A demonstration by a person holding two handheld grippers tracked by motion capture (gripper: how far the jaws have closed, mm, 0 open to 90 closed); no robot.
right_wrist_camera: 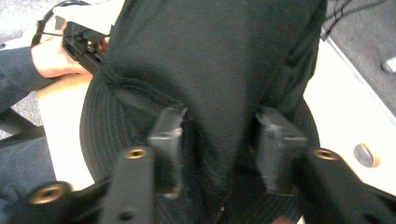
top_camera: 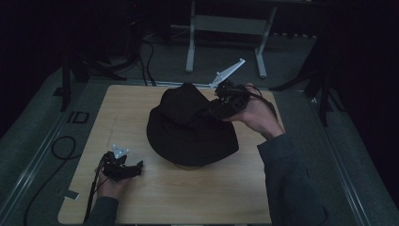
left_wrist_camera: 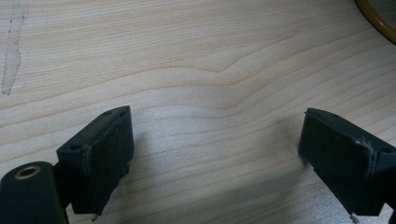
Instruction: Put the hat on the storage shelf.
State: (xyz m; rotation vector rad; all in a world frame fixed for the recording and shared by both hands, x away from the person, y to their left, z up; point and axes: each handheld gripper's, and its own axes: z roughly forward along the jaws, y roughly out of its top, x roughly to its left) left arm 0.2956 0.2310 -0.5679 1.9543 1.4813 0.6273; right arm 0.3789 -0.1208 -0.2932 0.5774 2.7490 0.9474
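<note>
1. Dark floor with loose cables surrounded a pale wooden table [top_camera: 197, 197], and a white metal frame [top_camera: 190, 42] stood beyond its far edge.
2. A black brimmed hat [top_camera: 188, 136] sat near the middle of the table, its crown pulled up and toward the right.
3. The right gripper [top_camera: 221, 106] reached in from the hat's right side, held by the right hand [top_camera: 256, 115]; in the right gripper view its jaws stood either side of a fold of the crown, pinching the cloth.
4. The left gripper [top_camera: 136, 169] lay low at the near left of the table, well apart from the hat, in the left hand [top_camera: 110, 186].
5. Its jaws stood wide over bare wood, holding nothing.
</note>
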